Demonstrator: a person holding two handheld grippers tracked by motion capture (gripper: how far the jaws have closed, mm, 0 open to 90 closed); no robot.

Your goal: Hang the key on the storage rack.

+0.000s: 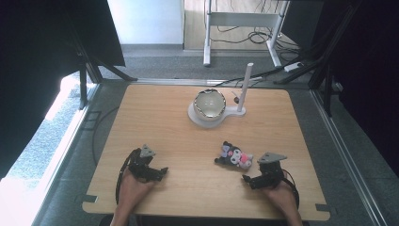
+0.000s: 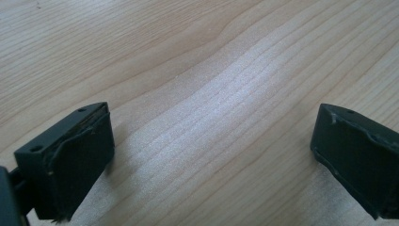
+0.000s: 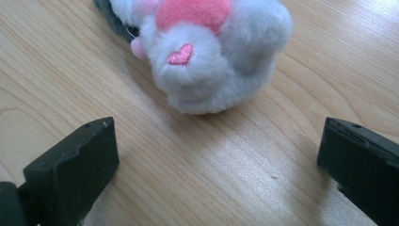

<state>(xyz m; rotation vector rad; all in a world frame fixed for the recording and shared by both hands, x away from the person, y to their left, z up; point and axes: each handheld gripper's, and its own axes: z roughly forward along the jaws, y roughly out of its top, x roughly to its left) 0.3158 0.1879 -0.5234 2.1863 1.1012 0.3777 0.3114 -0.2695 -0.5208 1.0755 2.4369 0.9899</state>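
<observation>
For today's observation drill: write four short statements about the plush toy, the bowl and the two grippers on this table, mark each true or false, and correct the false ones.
1. The plush toy lies on the table just ahead of the right gripper. True.
2. The right gripper is shut on the toy. False: its jaws stand open, with the toy beyond them, untouched.
3. The bowl sits on a white stand at the far side of the table. True.
4. The left gripper holds the bowl. False: its open jaws are over bare wood, near the table's front edge.
</observation>
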